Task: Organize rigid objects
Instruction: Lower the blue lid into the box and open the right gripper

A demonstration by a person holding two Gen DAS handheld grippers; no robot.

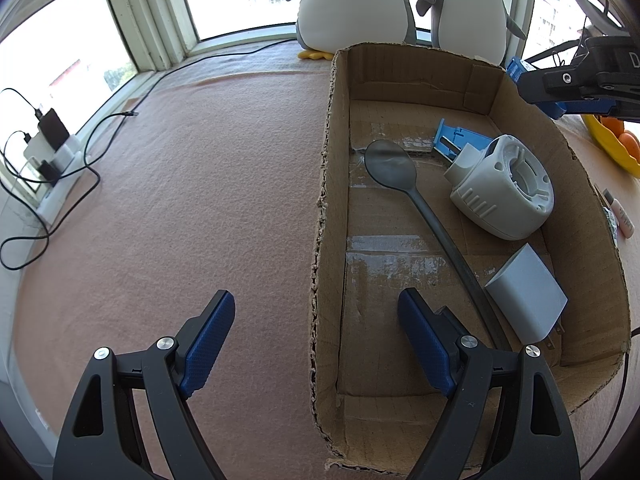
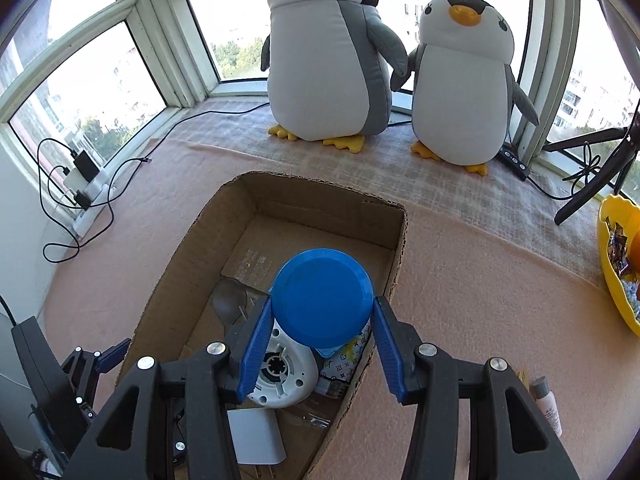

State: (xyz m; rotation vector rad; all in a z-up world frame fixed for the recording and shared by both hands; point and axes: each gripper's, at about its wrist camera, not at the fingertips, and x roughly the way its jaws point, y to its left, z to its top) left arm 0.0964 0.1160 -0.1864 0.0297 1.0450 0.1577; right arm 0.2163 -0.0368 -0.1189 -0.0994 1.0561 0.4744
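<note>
Your cardboard box (image 1: pixel 520 92) on the blanket (image 1: pixel 200 184) holds: spoon (image 1: pixel 390 166) left; round housing (image 1: pixel 506 188) right; charger (image 1: pixel 528 294) nearer you. Two penguins (image 2: pixel 328 52) stand behind it; bowl (image 2: pixel 612 280) far right.

The open brown corrugated cardboard box (image 1: pixel 404 88) is matt, with ragged torn rims and shiny strips of clear tape on its floor; inside the box lie a dark grey, faintly glossy plastic spoon (image 1: pixel 390 166), a white moulded matt plastic round housing (image 1: pixel 506 188) and a smooth pale grey plastic wall charger (image 1: pixel 528 294); around the box the pink felt-like cloth (image 1: pixel 200 184) looks fuzzy; above the box a round blue plastic lid (image 2: pixel 322 298) looks smooth, between blue textured fingers (image 2: pixel 254 350).
</note>
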